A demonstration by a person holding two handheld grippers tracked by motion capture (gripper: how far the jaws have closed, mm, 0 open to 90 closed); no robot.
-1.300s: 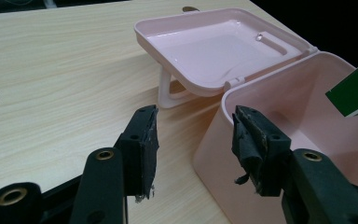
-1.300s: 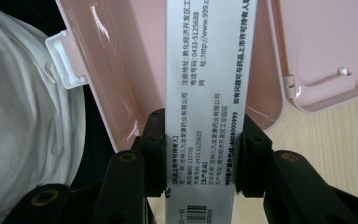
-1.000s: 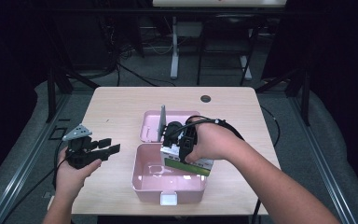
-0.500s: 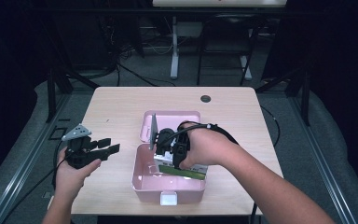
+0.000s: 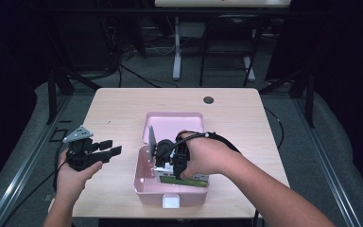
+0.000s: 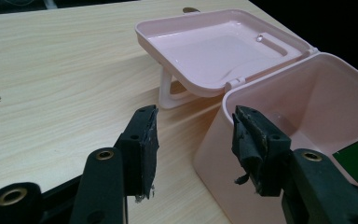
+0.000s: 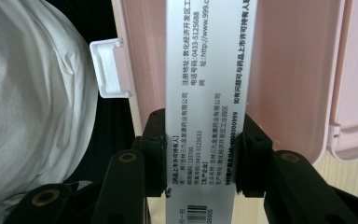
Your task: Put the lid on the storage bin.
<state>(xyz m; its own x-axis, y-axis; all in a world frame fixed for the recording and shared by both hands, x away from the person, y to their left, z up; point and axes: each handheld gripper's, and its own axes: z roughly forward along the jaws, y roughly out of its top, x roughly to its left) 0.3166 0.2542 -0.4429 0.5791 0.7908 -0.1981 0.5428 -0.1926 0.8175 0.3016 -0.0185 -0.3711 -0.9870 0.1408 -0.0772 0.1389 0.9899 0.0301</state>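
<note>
The right gripper (image 7: 200, 158), wrist bent down into the pink box (image 5: 144, 189), clamps a medicine carton (image 7: 205, 93) whose far end is cut off, while the left gripper (image 6: 193, 140) hovers with jaws apart over the worktop (image 5: 113, 113).

I see the medicine carton (image 7: 207, 93), white with a green face, clamped between my right claw (image 7: 200, 154) tips, lowered into the open pink storage box (image 5: 144, 182).

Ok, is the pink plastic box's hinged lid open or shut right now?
Open. The pink plastic box has its hinged lid swung right back, inner face up, while the right gripper holds a white printed carton over the box's inside.
</note>
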